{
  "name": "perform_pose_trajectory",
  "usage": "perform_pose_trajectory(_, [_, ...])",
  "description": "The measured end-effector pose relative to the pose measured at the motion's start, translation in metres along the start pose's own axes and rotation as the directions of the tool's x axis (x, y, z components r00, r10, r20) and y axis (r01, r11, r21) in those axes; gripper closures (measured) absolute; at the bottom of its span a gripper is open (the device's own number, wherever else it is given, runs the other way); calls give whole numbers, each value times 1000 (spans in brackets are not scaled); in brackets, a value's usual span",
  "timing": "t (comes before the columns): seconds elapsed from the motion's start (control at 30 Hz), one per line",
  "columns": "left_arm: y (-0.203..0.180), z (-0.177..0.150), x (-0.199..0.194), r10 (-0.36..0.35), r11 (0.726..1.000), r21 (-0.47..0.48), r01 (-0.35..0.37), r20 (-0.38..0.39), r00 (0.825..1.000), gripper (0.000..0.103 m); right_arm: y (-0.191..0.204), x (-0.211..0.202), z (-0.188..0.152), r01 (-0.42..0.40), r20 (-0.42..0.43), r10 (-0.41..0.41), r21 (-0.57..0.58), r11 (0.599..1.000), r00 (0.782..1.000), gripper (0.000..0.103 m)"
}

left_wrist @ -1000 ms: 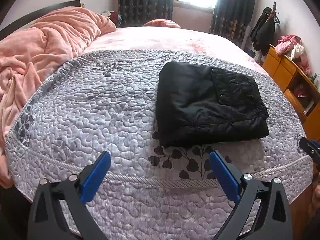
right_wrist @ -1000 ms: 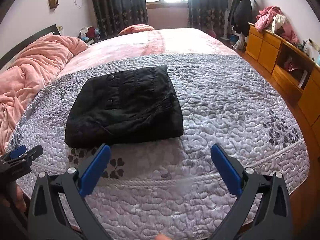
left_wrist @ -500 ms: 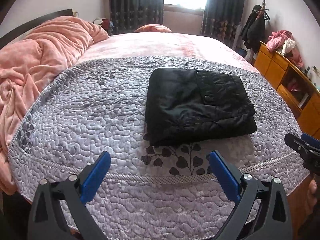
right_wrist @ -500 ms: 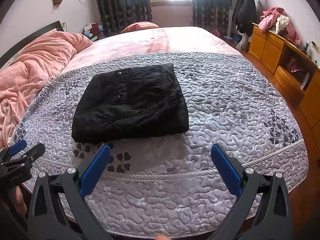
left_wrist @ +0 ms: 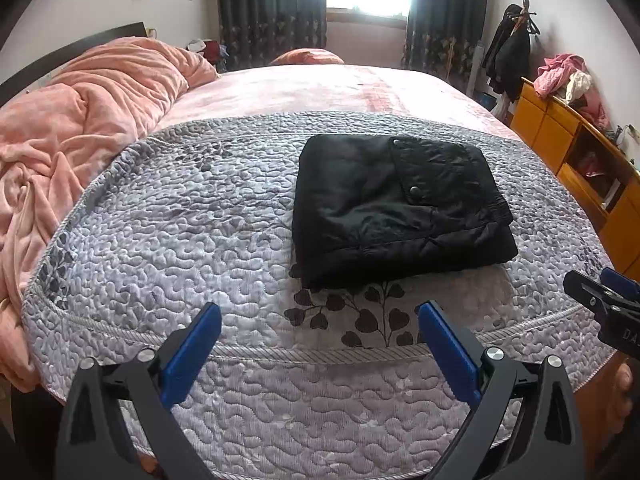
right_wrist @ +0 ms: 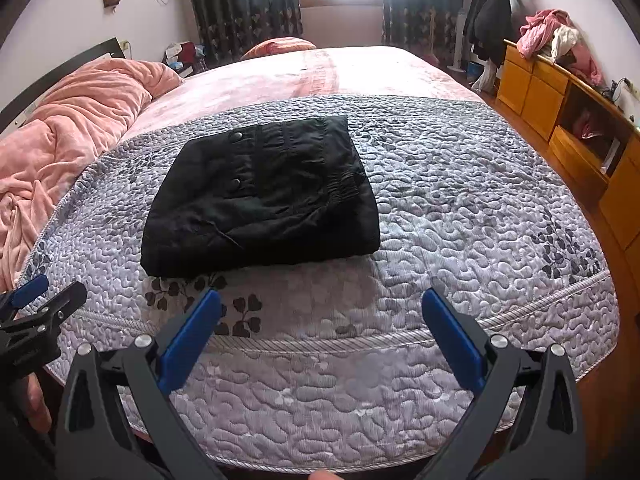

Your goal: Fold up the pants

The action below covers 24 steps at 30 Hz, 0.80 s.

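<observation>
Black pants lie folded into a compact rectangle on the grey quilted bedspread, also seen in the right wrist view. My left gripper is open and empty, held back over the bed's front edge, short of the pants. My right gripper is open and empty, also over the front edge. The right gripper shows at the right edge of the left wrist view, and the left gripper at the left edge of the right wrist view.
A crumpled pink blanket lies on the left of the bed. A wooden cabinet with clothes on top stands along the right wall. Coats hang on a rack by the dark curtains.
Both grippers have drawn back and up from the bed, so the folded pants look farther away. The pants have not moved. Both grippers stay open.
</observation>
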State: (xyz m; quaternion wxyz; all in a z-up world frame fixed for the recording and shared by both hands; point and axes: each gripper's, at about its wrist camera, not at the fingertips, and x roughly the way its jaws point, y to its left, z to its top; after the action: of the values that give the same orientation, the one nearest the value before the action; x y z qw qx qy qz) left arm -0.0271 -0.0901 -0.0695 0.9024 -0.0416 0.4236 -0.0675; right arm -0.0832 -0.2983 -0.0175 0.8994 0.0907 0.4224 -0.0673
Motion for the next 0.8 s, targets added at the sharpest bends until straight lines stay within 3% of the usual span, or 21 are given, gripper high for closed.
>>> perform_pose_trajectory(0.8, [2,-3,14,-34,999,-44,31,-59,998,4,1,12,-3,8,-35,-8,-14,1000,999,3])
